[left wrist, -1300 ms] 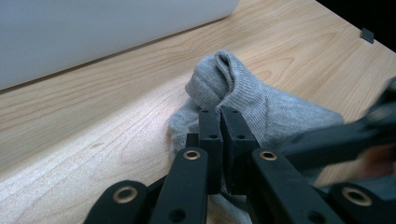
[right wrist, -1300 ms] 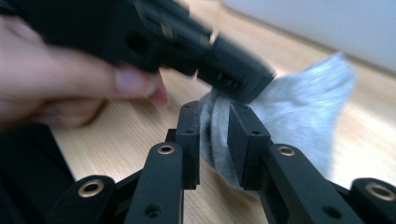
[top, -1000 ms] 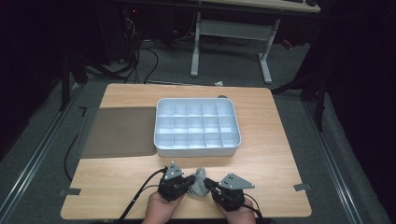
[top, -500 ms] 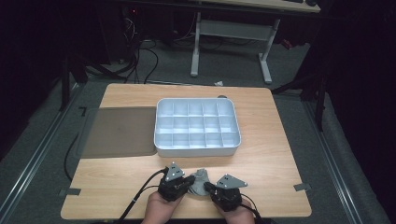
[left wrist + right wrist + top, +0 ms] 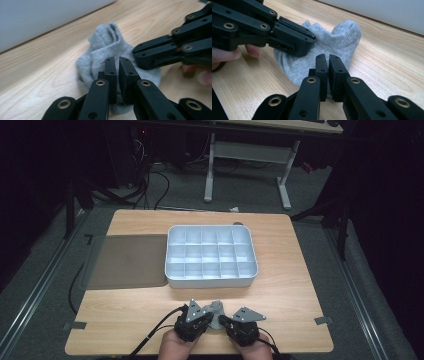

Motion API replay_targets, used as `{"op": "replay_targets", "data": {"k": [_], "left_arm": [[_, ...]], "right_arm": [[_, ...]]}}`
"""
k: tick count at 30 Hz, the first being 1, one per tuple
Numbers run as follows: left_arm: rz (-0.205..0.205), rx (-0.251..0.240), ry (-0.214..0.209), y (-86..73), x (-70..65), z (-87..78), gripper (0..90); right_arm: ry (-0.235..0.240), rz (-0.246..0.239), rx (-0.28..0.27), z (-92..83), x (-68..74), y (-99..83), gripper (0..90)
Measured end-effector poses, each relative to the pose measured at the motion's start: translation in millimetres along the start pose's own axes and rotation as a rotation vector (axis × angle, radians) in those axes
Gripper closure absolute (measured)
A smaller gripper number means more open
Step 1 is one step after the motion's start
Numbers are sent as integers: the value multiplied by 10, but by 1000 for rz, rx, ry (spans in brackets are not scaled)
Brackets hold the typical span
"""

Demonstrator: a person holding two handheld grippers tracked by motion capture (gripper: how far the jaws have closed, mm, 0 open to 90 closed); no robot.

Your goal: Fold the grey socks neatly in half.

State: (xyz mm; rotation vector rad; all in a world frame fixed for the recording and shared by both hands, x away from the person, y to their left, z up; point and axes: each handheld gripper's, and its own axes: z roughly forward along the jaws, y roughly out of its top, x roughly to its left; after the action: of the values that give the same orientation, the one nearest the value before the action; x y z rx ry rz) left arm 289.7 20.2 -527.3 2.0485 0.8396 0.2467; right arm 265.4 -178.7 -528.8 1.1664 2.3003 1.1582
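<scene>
A small grey sock lies bunched on the wooden table near its front edge, between my two grippers. My left gripper comes at it from the left and is shut on the sock's near edge, jaws almost touching. My right gripper comes from the right and is likewise shut on the sock, with fabric pinched at its tips. Each gripper view also shows the other gripper clamped on the cloth: the right gripper and the left gripper.
A white tray of several empty compartments stands in the middle of the table, just beyond the sock. A flat grey mat lies to its left. Bare wood runs along the front and right of the table.
The right gripper has shifted slightly left toward the sock. The left gripper and the sock have stayed in place.
</scene>
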Motion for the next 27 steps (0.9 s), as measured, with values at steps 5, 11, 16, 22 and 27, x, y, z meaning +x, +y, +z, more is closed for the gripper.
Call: {"op": "replay_targets", "data": {"k": [5,11,16,22,27], "left_arm": [[9,1,10,-24,3,21,859],[3,-2,6,-37,7,17,858],[-7,-6,-2,-43,20,17,858],[-9,-6,-3,-46,25,15,857],[-8,-5,-5,-46,26,14,856]], "right_arm": [[5,13,-2,-13,-2,5,832],[4,44,-53,-139,-7,19,724],[9,124,-12,-101,-70,5,560],[22,148,19,-64,-77,-14,547],[53,167,48,-14,-75,-37,623]]}}
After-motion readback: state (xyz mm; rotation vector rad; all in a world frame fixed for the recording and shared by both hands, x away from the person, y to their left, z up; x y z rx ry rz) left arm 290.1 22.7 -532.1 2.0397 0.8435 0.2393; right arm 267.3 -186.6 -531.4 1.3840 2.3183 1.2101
